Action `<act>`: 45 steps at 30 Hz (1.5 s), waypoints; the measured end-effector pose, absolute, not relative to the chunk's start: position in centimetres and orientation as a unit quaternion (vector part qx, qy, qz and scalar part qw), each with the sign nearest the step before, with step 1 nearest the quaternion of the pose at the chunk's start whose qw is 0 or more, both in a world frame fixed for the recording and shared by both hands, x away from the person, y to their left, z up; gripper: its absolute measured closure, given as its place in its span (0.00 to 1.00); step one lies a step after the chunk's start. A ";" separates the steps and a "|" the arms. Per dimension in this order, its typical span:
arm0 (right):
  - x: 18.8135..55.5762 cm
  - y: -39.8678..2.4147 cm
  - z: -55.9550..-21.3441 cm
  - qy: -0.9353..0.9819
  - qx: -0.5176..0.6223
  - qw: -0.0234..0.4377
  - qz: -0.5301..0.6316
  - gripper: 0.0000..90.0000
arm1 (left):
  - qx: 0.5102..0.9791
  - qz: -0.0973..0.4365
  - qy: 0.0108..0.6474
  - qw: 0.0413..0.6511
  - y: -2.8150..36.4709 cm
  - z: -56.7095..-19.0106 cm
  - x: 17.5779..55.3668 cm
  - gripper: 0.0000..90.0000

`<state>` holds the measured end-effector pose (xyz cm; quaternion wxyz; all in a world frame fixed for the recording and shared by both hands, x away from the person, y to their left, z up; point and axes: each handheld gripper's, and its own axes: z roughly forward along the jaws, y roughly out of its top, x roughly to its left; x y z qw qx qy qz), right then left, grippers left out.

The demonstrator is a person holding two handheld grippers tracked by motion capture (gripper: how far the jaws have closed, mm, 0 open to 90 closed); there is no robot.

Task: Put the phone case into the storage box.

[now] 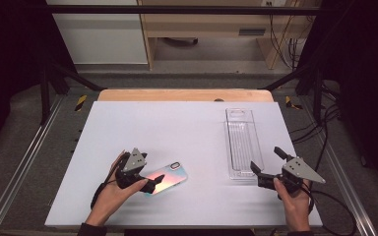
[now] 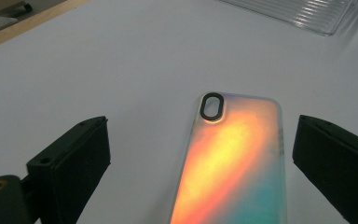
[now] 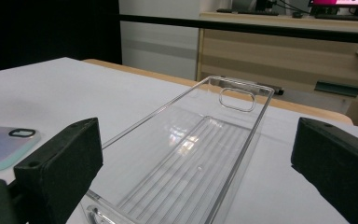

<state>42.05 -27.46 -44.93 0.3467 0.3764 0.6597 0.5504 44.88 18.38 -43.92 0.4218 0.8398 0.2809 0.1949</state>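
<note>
1. While both hands hover low over the white table (image 1: 128,123), the phone case (image 1: 167,178) lies flat near the front edge, its shimmering orange-to-teal back facing up and its camera cut-out at the far right end.
2. The left gripper (image 1: 150,186) sits right at the near end of that case, its jaws wide apart with nothing pressed between them.
3. In the left gripper view the case (image 2: 235,163) runs straight out ahead between the two black pads, so its long axis lines up with the way the jaws point, and there is daylight on either side of it.
4. That alignment is what matters: to my eye, a squeeze from here would catch the case across its narrow width, left pad on one long edge, right pad on the other.
5. Over on the right stands the clear plastic tray (image 1: 243,142), long and narrow, well apart from the case and running away from the person.
6. The right gripper (image 1: 266,164) waits at the tray's near end, jaws also spread, and in its own view the tray (image 3: 191,158) stretches out between them untouched.
7. The left hand is plainly the nearer one to the case; the right is nearer the tray.
</note>
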 end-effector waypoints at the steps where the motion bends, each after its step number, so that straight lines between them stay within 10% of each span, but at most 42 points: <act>1: 42.0 -27.4 -45.0 0.661 0.376 0.346 0.550 0.03 | 0.841 0.191 0.280 0.422 18.3 -43.8 44.9 0.04; 45: 42.0 -27.5 -44.8 0.660 0.372 0.341 0.557 0.03 | 0.895 0.153 0.250 0.337 17.2 -45.9 46.9 0.04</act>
